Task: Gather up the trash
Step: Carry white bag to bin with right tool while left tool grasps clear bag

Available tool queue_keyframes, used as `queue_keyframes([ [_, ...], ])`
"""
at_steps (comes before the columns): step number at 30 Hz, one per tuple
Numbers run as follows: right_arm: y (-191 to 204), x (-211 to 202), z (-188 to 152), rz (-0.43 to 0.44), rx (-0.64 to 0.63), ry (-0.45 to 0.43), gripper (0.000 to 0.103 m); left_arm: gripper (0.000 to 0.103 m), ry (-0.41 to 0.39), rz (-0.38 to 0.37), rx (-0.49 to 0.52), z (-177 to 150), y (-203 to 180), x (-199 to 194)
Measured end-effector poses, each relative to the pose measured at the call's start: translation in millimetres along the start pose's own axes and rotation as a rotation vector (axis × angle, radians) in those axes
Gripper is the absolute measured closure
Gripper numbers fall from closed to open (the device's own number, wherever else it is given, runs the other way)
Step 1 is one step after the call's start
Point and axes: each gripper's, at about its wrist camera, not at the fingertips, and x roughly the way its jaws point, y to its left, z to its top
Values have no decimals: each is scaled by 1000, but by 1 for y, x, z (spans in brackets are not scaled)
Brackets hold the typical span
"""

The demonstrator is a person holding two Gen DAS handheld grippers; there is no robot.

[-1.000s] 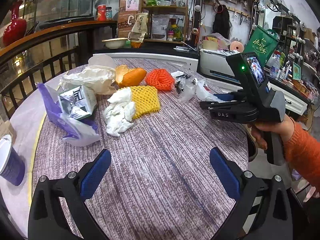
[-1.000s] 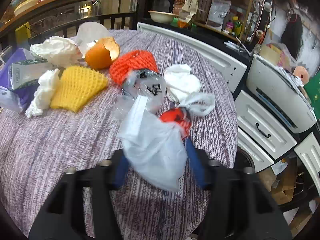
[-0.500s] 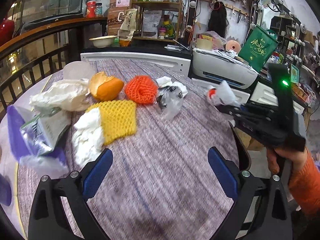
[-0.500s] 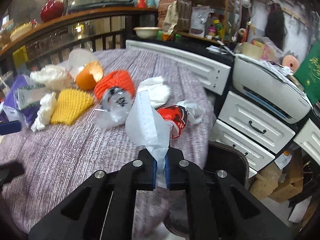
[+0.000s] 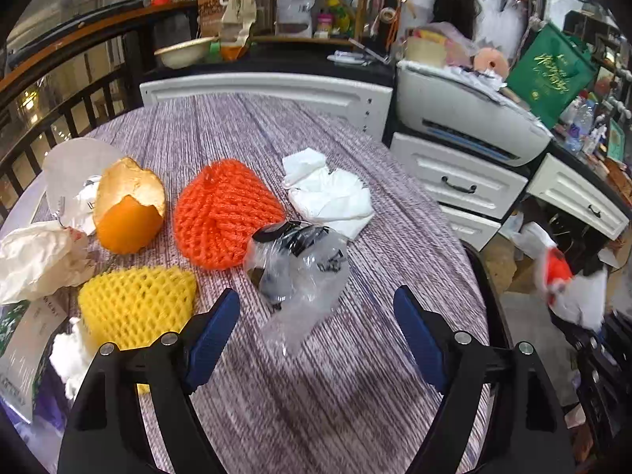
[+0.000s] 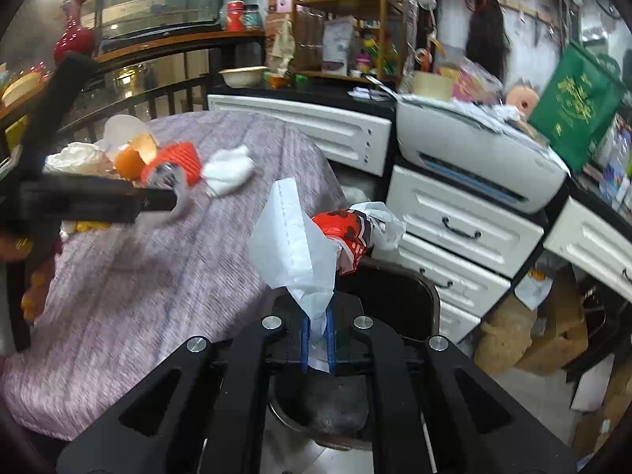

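My right gripper point(image 6: 317, 339) is shut on a white plastic bag with a red printed part point(image 6: 300, 245) and holds it off the table's right edge, above a dark bin point(image 6: 395, 292). The bag also shows in the left wrist view point(image 5: 565, 284). My left gripper point(image 5: 316, 328) is open and empty, just in front of a clear plastic wrapper with black print point(image 5: 300, 264). On the table lie an orange foam net point(image 5: 225, 213), a yellow foam net point(image 5: 134, 304), an orange peel point(image 5: 128, 209) and crumpled white tissue point(image 5: 331, 193).
The round table has a purple-grey cloth point(image 5: 316, 395). Crumpled paper point(image 5: 35, 252) and a packet point(image 5: 19, 335) lie at its left. White drawers point(image 6: 462, 229) with a printer point(image 6: 474, 146) stand to the right. Cardboard boxes point(image 6: 553, 328) sit on the floor.
My right gripper carried the bag from over the table rightward to above the bin. My left gripper moved forward toward the clear wrapper.
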Motion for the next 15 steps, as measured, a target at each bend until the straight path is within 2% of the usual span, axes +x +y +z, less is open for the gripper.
queue_keyframes([
  [3, -15, 7, -12, -2, 45, 30, 96, 27, 26, 0, -39, 4, 3, 12],
  [8, -28, 16, -26, -9, 86, 58, 96, 44, 40, 26, -51, 8, 1, 24],
  [9, -30, 17, -29, -8, 93, 62, 96, 50, 41, 37, -53, 9, 2, 26],
  [15, -37, 20, -35, -4, 107, 65, 96, 58, 17, 40, -61, 5, 4, 21],
])
